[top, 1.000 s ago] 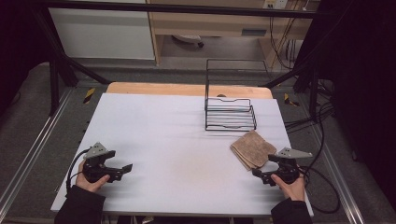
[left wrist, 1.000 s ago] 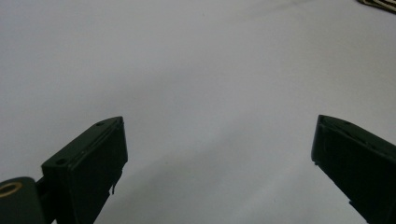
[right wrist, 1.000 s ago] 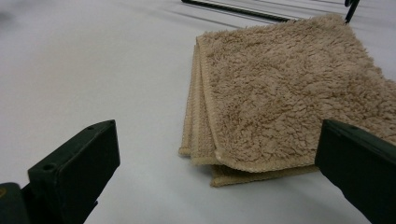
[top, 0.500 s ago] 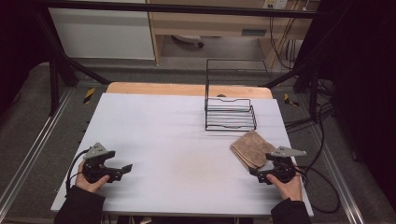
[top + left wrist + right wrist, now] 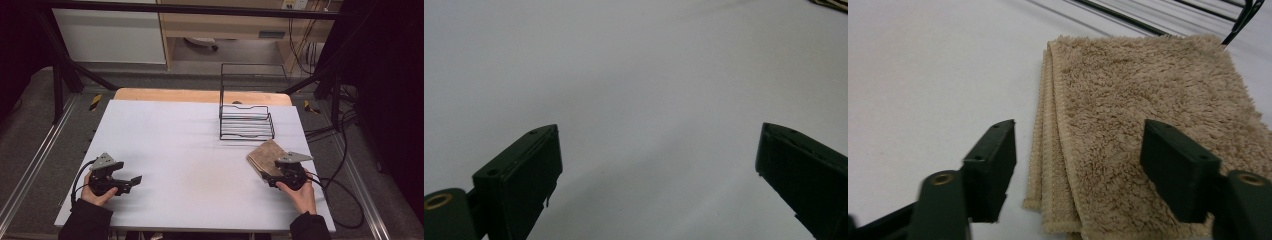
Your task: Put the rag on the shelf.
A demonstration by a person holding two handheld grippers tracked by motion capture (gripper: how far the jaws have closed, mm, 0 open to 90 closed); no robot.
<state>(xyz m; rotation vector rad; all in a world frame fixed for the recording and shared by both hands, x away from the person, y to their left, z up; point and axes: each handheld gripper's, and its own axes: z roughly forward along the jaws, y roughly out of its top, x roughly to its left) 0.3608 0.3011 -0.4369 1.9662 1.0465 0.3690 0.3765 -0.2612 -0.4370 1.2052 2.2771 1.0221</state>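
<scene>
Nearest the lower edge of the high view are two hands, one gripper in each. The left gripper [image 5: 131, 181] sits in the lower left of the frame, low over the white table [image 5: 190, 150], with bare table around it. In the left gripper view its two black jaws stand wide apart with nothing but white surface between them.

The right gripper [image 5: 266, 178] is in the lower right of the high view, at the near edge of the one folded towel [image 5: 264, 154], a tan, shaggy cloth. In the right gripper view the towel [image 5: 1148, 115] lies flat on the table as a stack of folded layers whose hemmed edges run up the centre of the frame. The left jaw stands over bare table just beside those edges, and the right jaw stands over the pile itself. The jaws have just been closing, with the towel's near corner between them, yet a gap shows on both sides and neither pad presses the cloth: still open, nothing gripped.

Just beyond the towel, in the upper right of the high view, stands one black wire rack [image 5: 247, 122] with a tall wire back; its thin bars cross the top of the right gripper view. Behind the table's far wooden edge lies a grey floor with cables at the right.
</scene>
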